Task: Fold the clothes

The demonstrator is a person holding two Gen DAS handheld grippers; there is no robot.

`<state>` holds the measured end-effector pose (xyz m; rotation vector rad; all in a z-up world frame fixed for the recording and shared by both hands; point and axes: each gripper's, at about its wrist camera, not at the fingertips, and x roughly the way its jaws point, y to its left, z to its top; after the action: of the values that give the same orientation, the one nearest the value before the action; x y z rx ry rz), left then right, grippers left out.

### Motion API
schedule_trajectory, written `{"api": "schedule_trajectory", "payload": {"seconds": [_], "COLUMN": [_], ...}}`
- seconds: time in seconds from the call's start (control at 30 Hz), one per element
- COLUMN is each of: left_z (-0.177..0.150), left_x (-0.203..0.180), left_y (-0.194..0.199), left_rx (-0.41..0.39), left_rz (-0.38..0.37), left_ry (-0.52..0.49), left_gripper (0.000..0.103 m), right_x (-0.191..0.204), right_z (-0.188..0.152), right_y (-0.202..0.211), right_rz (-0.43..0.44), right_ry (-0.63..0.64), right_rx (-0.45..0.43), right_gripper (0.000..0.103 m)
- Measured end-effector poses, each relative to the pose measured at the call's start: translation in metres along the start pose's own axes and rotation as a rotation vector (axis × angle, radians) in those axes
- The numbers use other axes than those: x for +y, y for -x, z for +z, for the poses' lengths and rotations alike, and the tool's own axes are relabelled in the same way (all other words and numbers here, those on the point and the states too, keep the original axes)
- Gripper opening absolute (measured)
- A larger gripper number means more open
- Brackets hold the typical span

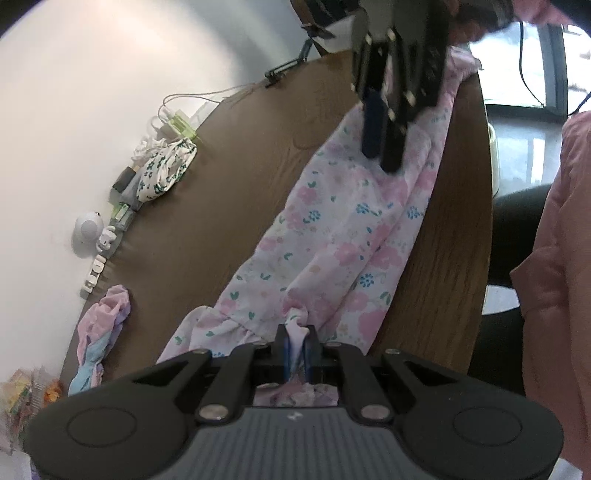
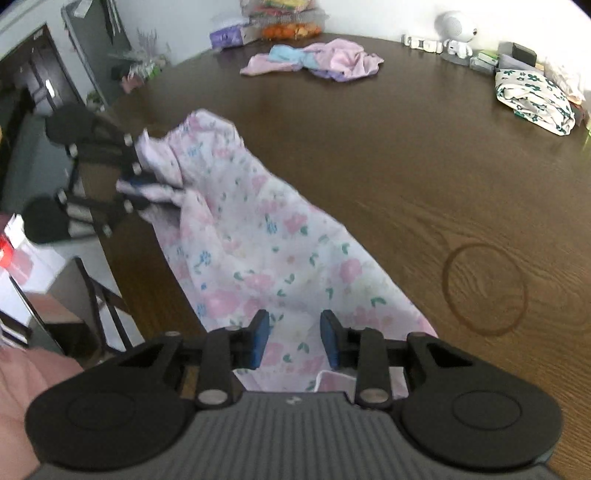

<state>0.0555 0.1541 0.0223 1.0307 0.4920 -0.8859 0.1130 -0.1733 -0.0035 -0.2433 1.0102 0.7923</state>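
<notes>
A white garment with pink and blue flowers [image 1: 343, 236] lies stretched along the near edge of the brown wooden table [image 1: 236, 177]. My left gripper [image 1: 295, 350] is shut on one bunched end of it. In the right wrist view the same garment [image 2: 266, 251] runs from the left gripper [image 2: 144, 188] toward me. My right gripper [image 2: 295, 339] is open, its blue pads [image 2: 260, 339] hovering just over the near end of the cloth. The right gripper also shows in the left wrist view [image 1: 384, 144], above the far end.
A crumpled pink and blue garment [image 2: 317, 59] and a folded green-flowered cloth [image 2: 535, 99] lie at the table's far side. A white toy figure [image 2: 456, 33], chargers and snack bags [image 2: 284, 18] line the wall. A chair [image 2: 99, 302] stands off the table edge.
</notes>
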Motion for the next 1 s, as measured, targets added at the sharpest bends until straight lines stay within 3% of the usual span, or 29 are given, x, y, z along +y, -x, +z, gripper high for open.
{"api": "schedule_trajectory", "payload": {"seconds": [0.17,0.37,0.53,0.67,0.73,0.8,0.87,1.0], "left_z": [-0.001,0.001,0.000,-0.004,-0.005,-0.006,-0.010,-0.016], "left_x": [-0.002,-0.012,-0.023,-0.037,-0.036,-0.028,-0.013,0.030], "left_y": [0.006,0.011,0.013,0.011,0.016,0.024,0.038,0.066], "left_rx": [-0.006,-0.006,0.002,0.021,0.026,0.029,0.022,-0.047], "left_rz": [-0.025,-0.043,-0.061,-0.080,-0.095,-0.123,-0.119,-0.089], "left_ry": [-0.007,-0.043,-0.062,-0.089,-0.084,-0.051,0.006,0.232], "left_gripper": [0.006,0.006,0.006,0.008,0.019,0.051,0.057,0.058], "right_x": [0.008,0.023,0.036,0.048,0.054,0.058,0.061,0.067], "right_z": [0.000,0.020,0.021,0.013,0.011,0.009,0.005,-0.001], "right_y": [-0.007,0.003,-0.027,-0.040,-0.041,-0.042,-0.042,-0.042], "right_rz": [-0.024,0.011,0.046,0.012,-0.014,-0.030,-0.035,-0.048], "right_ry": [0.040,-0.013,-0.043,0.006,0.029,0.050,0.059,0.078], "right_rx": [0.002,-0.169,-0.124,-0.113,-0.119,-0.125,-0.137,-0.160], "right_gripper": [0.032,0.033,0.033,0.033,0.034,0.036,0.039,0.044]}}
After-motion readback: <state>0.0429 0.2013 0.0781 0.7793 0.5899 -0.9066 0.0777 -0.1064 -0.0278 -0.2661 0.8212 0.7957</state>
